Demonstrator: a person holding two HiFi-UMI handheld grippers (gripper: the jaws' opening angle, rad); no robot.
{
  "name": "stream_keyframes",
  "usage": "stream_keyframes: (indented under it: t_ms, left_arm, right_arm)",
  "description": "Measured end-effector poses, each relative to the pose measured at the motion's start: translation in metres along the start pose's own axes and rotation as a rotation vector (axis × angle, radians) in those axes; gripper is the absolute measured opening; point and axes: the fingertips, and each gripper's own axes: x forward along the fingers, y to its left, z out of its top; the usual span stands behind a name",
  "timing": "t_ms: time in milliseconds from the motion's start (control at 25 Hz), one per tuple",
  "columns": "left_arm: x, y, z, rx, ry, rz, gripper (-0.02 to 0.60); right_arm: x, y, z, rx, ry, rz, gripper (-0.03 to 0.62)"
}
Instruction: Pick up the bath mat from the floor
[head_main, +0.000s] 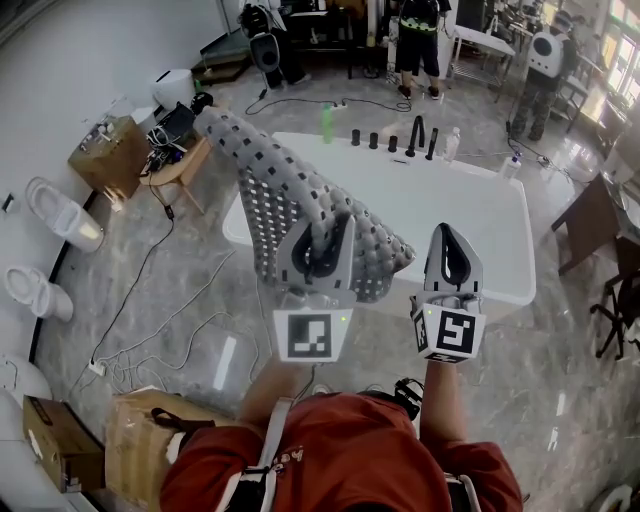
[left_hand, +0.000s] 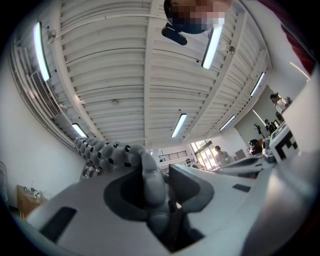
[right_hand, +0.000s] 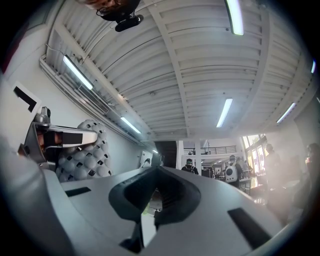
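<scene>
Hanging in front of the white surface (head_main: 470, 210), the grey bath mat (head_main: 270, 180) is being clamped by the fingers of the left gripper (head_main: 322, 240). Over that surface's near edge, the fingers of the right gripper (head_main: 448, 245) are being held fully closed, empty.

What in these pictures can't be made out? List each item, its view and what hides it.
- Head view: the bath mat, held up by the left gripper, hides part of the white table.
- Left gripper view: most of the mat lies behind the gripper's own body.
- Head view: the dark items on the table are too small to name.
- Right gripper view: distant people are hazy.
</scene>
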Motion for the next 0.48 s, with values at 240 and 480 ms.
stream_keyframes:
  t_ms: [240, 480]
  left_arm:
    - [-0.007, -0.003, 0.000, -0.004, 0.005, -0.002, 0.130]
    - [-0.010, -0.002, 0.003, 0.006, 0.016, -0.017, 0.130]
  right_arm:
    - [-0.008, 0.004, -0.003, -0.005, 0.009, 0.006, 0.012]
    - [-0.012, 0.004, 0.002, -0.005, 0.012, -0.008, 0.012]
